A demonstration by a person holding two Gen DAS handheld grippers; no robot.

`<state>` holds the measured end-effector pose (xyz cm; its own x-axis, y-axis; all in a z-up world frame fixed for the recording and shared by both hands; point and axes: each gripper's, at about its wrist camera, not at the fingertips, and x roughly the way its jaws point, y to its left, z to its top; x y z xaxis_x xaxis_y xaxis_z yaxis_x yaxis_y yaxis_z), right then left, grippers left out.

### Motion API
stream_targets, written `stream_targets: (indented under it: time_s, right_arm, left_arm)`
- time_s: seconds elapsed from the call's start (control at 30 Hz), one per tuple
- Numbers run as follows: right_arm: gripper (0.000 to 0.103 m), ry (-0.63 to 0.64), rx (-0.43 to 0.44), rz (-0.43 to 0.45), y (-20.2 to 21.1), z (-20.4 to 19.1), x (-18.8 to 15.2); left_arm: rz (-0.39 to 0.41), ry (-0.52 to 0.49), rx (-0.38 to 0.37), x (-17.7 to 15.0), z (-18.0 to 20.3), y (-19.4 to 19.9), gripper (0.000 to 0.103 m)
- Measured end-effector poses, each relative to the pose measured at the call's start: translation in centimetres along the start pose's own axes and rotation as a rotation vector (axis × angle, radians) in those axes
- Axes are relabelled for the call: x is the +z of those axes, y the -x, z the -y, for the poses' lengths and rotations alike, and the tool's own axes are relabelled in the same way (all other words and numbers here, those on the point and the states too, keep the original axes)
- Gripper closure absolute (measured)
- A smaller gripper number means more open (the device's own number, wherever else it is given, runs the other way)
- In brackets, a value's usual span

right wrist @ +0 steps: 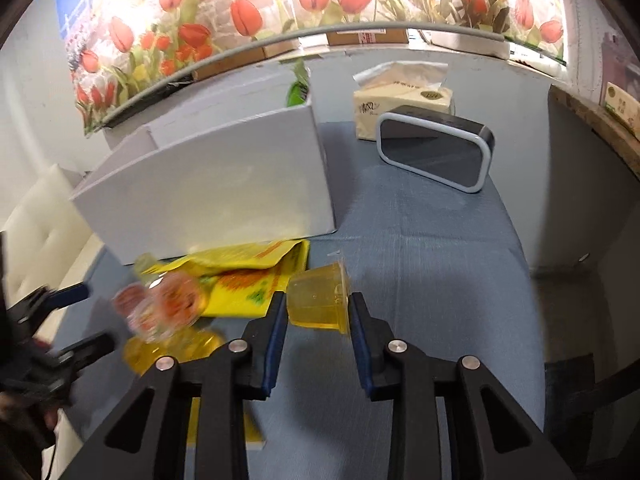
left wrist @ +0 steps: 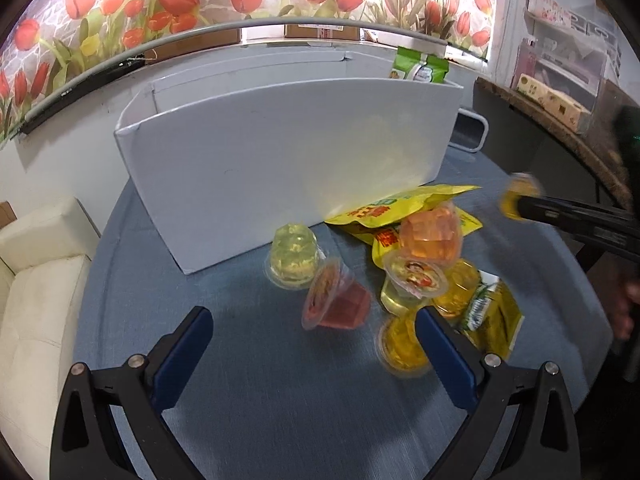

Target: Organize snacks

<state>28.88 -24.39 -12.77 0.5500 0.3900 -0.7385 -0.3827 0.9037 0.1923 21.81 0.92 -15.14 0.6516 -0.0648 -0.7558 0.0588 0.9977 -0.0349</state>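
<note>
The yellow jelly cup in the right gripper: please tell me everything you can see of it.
The yellow jelly cup is a small clear plastic cup full of amber-yellow jelly, with a thin flared rim. It lies tilted on its side between the blue pads of the right gripper, which press it from both sides and hold it above the blue cloth. Nothing else touches it. In the left wrist view it is a yellow blur at the tip of that gripper, right of the white box.

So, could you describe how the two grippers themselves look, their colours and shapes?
Both look the same. The left gripper has black plastic arms with triangular cut-outs, round silver bolts at the joints, and dark blue flat pads on the fingers. The right gripper shows the same black frame, silver bolts and blue pads. No cables or sleeves are visible.
</note>
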Motion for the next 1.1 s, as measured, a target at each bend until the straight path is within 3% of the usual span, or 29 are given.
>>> stream_targets:
  time_s: [0.17, 0.23, 0.37, 0.43, 0.47, 0.83, 1.0, 1.1]
  right_arm:
    - [0.070, -0.005, 0.031, 0.022, 3.3, -0.9, -1.9]
    - [0.070, 0.003, 0.037, 0.028, 4.2, -1.3, -2.4]
    - [0.070, 0.005, 0.046, 0.035, 5.0, -1.9, -3.0]
    - [0.070, 0.009, 0.046, 0.035, 5.0, -2.2, -3.2]
    - [0.070, 0.005, 0.051, 0.034, 5.0, -2.3, -3.3]
    - [0.070, -0.002, 0.091, 0.031, 5.0, -3.2, -3.3]
    - [0.070, 0.037, 0.124, 0.068, 5.4, -4.9, -0.7]
    - [0.070, 0.070, 0.151, 0.107, 5.4, -6.2, 2.6]
  left_arm:
    - [-0.005, 0.005, 0.010, 0.5, -0.2, -1.3, 0.002]
    - [-0.029, -0.001, 0.030, 0.6, -0.4, -2.0, 0.019]
    - [-0.078, -0.025, 0.026, 0.5, -0.4, -3.3, 0.036]
    - [-0.069, -0.057, 0.008, 0.2, 0.1, -3.7, 0.058]
    - [-0.067, -0.053, -0.001, 0.2, 0.2, -3.7, 0.062]
    - [-0.010, -0.001, -0.036, 1.0, -0.5, 0.2, 0.071]
    - [0.065, 0.001, -0.049, 2.6, -1.0, 4.3, 0.071]
    - [0.130, 0.020, -0.060, 5.4, -2.1, 6.8, 0.071]
